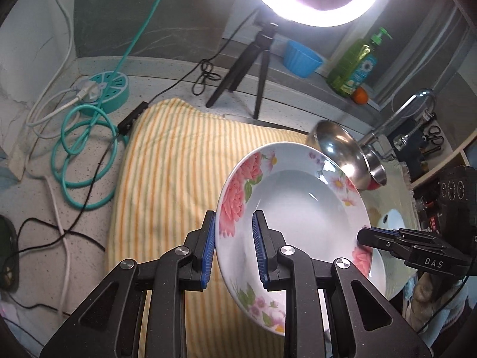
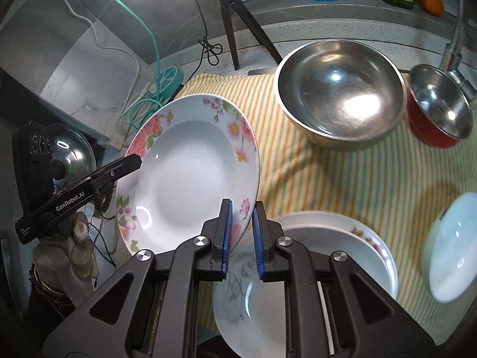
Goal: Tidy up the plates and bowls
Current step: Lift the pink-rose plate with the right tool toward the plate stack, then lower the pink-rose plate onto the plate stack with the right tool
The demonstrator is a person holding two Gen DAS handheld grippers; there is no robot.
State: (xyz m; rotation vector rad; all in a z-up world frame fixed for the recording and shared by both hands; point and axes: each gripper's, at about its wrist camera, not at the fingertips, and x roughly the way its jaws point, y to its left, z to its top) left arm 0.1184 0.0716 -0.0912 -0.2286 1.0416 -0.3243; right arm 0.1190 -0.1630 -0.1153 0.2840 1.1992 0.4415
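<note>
Floral plate tilted on edge, face toward steel bowl

Left wrist view: sits close behind the left gripper, looks down toward the back wall. Right wrist view: sits close behind the right gripper, looks down likewise. Shared by both: the flowered white plate, the yellow striped towel.

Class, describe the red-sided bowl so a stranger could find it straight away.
Start at the yellow-striped towel covering the counter and go to its far right corner, below the curved metal tap. The red-sided bowl sits there beside the large all-steel bowl. It is smaller, and only it has a red outside around its steel inside.
</note>
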